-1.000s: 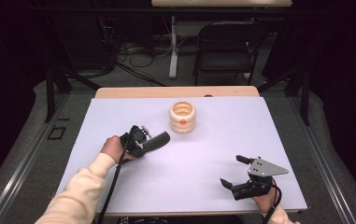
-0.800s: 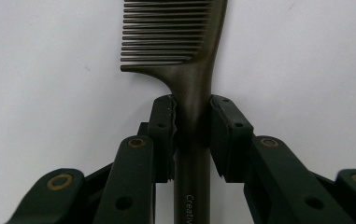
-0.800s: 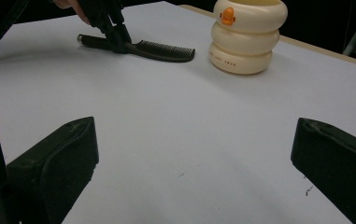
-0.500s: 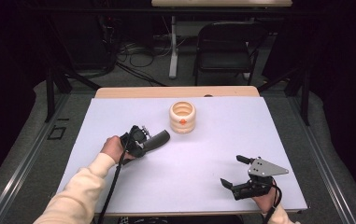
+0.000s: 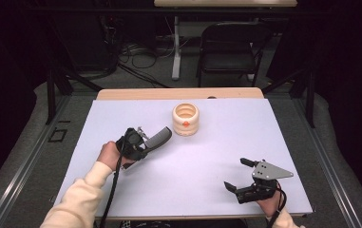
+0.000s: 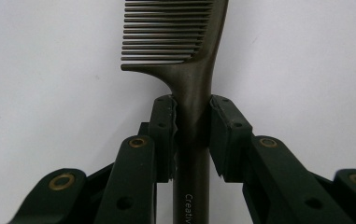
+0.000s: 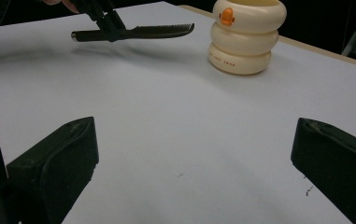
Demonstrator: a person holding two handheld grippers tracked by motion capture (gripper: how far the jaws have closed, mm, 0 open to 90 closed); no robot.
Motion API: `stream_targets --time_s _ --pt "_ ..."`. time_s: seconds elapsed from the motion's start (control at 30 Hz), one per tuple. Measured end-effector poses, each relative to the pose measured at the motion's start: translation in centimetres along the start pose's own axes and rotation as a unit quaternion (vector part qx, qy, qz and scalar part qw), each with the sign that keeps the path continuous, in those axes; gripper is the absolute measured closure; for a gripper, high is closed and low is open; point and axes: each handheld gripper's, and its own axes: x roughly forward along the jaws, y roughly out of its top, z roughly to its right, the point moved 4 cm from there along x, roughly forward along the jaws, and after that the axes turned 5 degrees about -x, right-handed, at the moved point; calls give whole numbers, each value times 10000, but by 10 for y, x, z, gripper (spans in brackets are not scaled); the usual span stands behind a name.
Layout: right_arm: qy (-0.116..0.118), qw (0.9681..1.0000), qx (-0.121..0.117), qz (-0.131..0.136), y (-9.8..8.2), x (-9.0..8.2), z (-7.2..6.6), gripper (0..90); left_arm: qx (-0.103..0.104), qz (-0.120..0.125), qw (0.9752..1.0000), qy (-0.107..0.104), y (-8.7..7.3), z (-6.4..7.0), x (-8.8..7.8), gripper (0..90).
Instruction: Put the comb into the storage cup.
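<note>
Currently the left gripper (image 5: 146, 141) clamps the handle of a dark brown plastic comb (image 6: 190, 70), its pads (image 6: 164, 126) pressing on either side of the handle just below the teeth. In the high view the comb (image 5: 158, 137) points toward a cream ribbed ring-stacked cup with an orange duck mark (image 5: 185, 119), near it but apart. In the right gripper view the comb (image 7: 138, 32) is held roughly level above the white bench (image 7: 166, 130), casting a shadow beneath, with the cup (image 7: 245, 35) upright beside its tip. The right gripper (image 5: 239, 175) sits at the near right of the bench (image 5: 207, 161), jaws wide apart, nothing between them.
</note>
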Motion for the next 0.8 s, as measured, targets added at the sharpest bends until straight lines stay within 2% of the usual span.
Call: stream_targets --time_s 0.17,0.3,0.57,0.8 --pt "-1 10000 6 -2 0 0 0 2 -100 190 9997 -73 -6 0 -4 720" --pt "1 10000 12 -3 0 0 0 3 -168 434 9989 -70 -9 1 -7 720" --pt "-1 10000 -3 -2 0 0 0 2 -356 759 9964 -113 -16 1 -9 720" --pt "3 10000 14 -8 0 0 0 2 -430 1005 9939 -151 -21 2 -11 720"
